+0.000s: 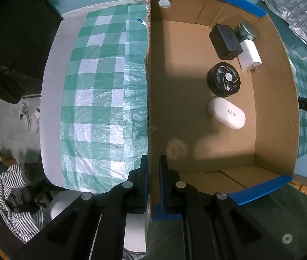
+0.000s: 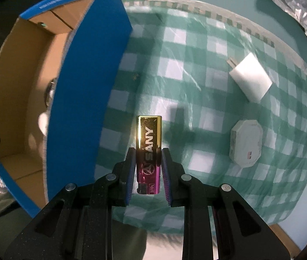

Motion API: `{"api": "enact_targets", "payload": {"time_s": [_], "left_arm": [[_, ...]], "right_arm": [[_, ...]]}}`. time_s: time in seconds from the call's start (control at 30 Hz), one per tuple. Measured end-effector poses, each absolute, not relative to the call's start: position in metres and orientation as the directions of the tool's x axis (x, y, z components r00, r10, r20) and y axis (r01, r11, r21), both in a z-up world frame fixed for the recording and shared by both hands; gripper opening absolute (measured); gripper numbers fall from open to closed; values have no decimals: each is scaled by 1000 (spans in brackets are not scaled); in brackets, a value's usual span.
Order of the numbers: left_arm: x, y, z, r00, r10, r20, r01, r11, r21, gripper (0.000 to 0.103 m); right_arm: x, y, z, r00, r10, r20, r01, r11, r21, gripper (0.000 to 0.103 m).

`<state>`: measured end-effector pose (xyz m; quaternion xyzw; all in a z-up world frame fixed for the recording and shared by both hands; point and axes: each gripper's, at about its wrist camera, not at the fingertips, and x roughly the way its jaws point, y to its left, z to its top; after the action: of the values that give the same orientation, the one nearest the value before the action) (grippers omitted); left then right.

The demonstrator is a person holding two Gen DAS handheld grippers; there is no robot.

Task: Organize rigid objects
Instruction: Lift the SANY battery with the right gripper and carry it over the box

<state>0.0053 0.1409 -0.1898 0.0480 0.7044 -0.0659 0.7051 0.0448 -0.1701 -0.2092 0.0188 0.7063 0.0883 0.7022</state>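
Gold and pink shiny lighter [image 2: 148, 149] held up over the green and white checked tablecloth [image 2: 196, 99].

The right gripper [image 2: 148, 162] is squeezed tight on the lighter. The left gripper [image 1: 153, 169] pinches the wall of the brown cardboard box with blue edges [image 1: 270, 99]. Inside the box sit a white oval case [image 1: 226, 113], a round black fan [image 1: 224, 79], a black block [image 1: 225, 41] and a white plug [image 1: 250, 54].

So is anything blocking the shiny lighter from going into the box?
Only the box's blue side wall stands between the lighter, held in the right tool, and the inside of the box. It has to go over that wall. The opening above looks clear.
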Motion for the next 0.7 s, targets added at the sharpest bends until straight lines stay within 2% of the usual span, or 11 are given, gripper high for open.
{"api": "enact_targets", "payload": {"time_s": [0.7], "left_arm": [[7, 143, -189, 2, -29, -1000, 145, 989, -29, 8]], "right_arm": [[79, -109, -128, 69, 236, -969, -276, 938, 209, 22]]}}
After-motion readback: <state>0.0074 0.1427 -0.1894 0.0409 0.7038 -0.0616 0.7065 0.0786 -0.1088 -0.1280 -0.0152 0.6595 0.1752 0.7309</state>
